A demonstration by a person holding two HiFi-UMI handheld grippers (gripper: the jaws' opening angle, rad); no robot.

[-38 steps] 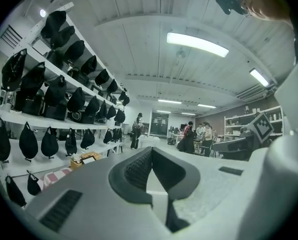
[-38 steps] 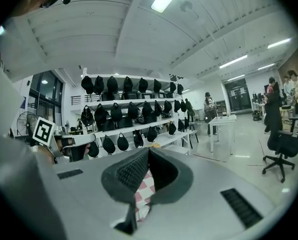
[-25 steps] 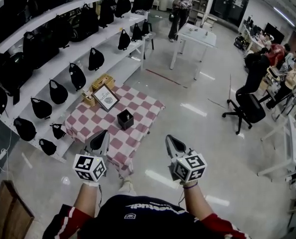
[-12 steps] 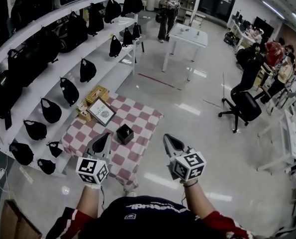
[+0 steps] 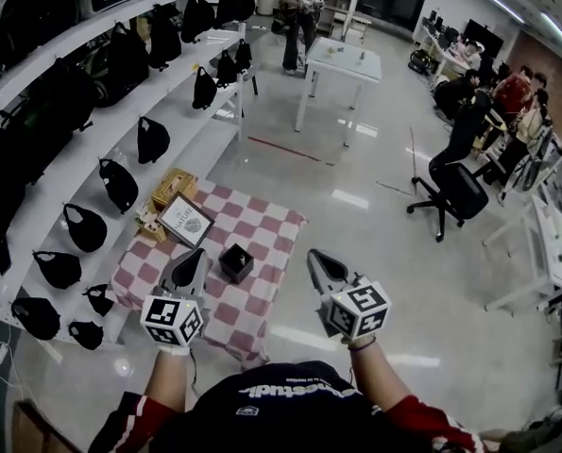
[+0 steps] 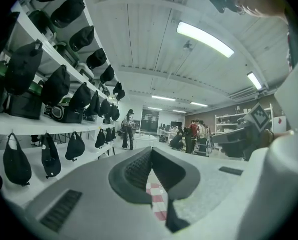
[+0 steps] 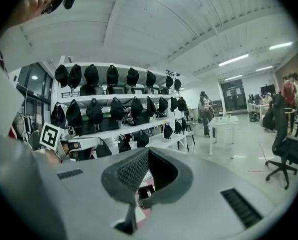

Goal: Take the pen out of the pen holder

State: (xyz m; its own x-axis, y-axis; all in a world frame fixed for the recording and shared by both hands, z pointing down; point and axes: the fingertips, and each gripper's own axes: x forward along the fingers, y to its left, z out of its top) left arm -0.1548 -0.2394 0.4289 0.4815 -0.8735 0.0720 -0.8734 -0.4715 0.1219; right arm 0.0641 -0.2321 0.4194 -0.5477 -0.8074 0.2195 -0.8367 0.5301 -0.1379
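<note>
A small black square pen holder (image 5: 235,262) stands on a low table with a red-and-white checked cloth (image 5: 262,223). In the right gripper view the pen holder (image 7: 145,196) shows through the gap under the jaws, with a pale pen (image 7: 148,192) upright inside it. My left gripper (image 5: 195,257) hovers just left of the holder, its jaws shut and empty. My right gripper (image 5: 315,257) hangs off the table's right edge, over the floor, also shut on nothing. In the left gripper view only the checked cloth (image 6: 156,203) shows below the closed left gripper (image 6: 151,152).
A framed picture (image 5: 186,221) and wooden boxes (image 5: 172,187) stand at the table's far left. White shelves with black bags (image 5: 120,185) run along the left. A white table (image 5: 342,60), an office chair (image 5: 449,192) and several people are farther back.
The view has closed in on the checked table: the pen holder now lies lower in the head view, nearer both grippers. Both grippers stay shut.
</note>
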